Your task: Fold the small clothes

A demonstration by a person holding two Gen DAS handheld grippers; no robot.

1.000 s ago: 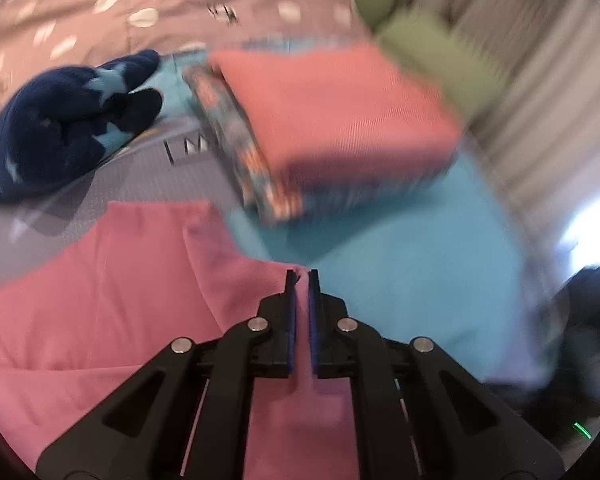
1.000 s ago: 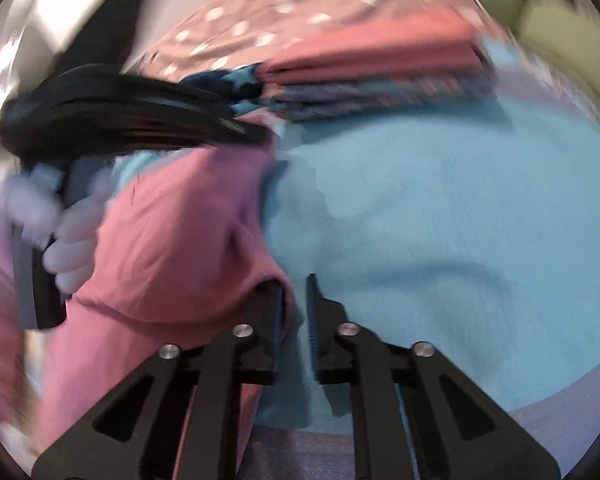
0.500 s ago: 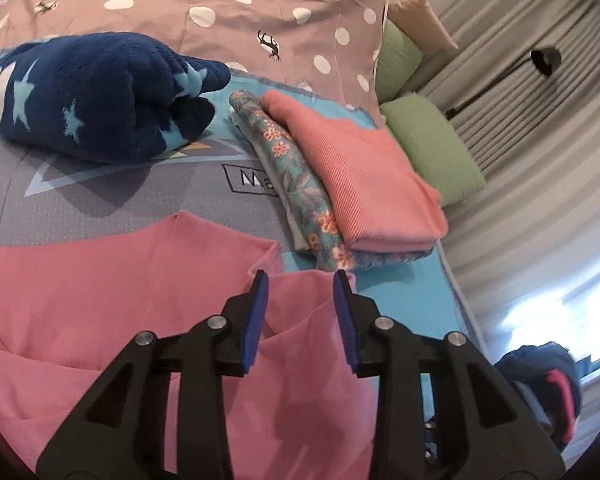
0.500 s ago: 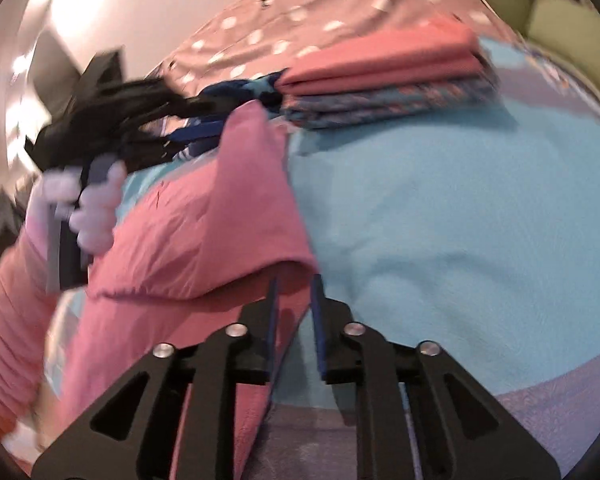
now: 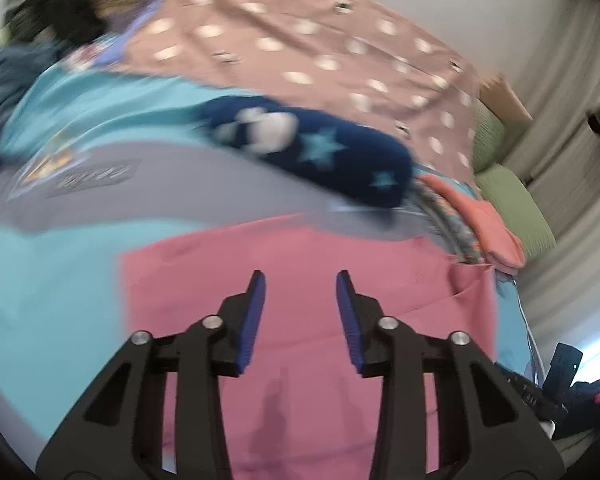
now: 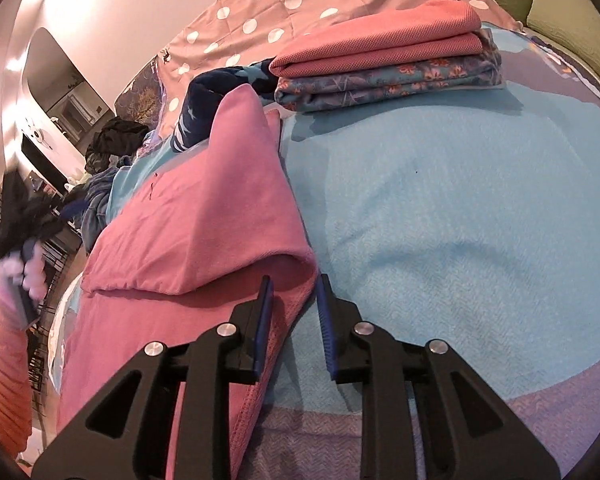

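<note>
Pink garment [image 5: 300, 264] beneath both spread claws, left [image 5: 300, 280], right [image 6: 294, 284].

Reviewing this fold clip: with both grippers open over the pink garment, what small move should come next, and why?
Probably shut the right gripper on the pink garment: its edge lies between the open jaws, one flap already lies folded over, and the left gripper hovers open, holding nothing.

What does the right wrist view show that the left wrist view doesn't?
Right wrist only: the left hand and the pink garment's folded-over flap, edge between the right gripper's open fingers. Left wrist only: the open left gripper above flat pink cloth. Both: the folded stack, the navy star blanket, the polka-dot cover.
</note>
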